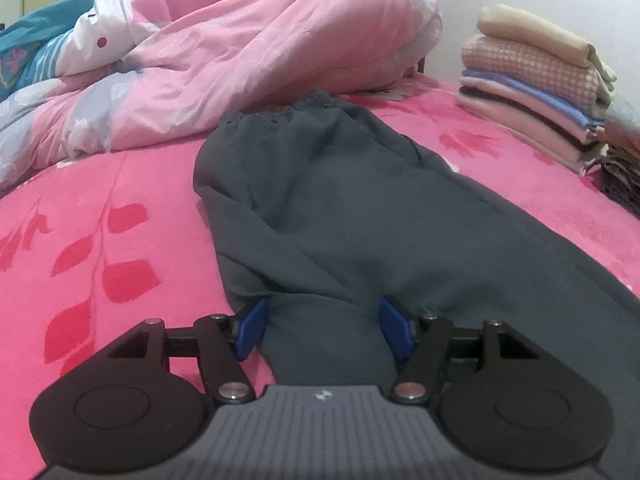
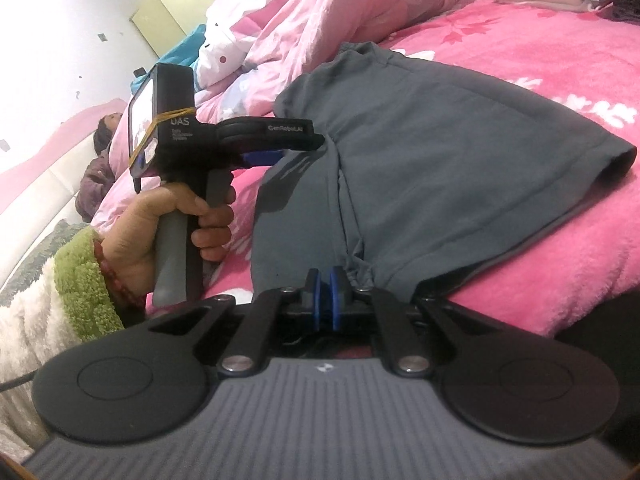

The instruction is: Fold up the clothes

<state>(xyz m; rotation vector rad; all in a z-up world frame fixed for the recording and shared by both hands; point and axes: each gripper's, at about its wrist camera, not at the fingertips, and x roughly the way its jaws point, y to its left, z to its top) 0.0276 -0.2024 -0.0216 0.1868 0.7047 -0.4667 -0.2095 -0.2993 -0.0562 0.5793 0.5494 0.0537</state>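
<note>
Right gripper (image 2: 325, 292) pinches grey trousers (image 2: 420, 160) (on pink bedspread (image 2: 560, 60)).

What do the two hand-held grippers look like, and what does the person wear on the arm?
Each gripper, left and right, has black linkage arms, blue pads and a ribbed grey body. The left one carries a screen bound with a yellow band. The sleeve is fluffy green over white, beside a red bead bracelet.
</note>
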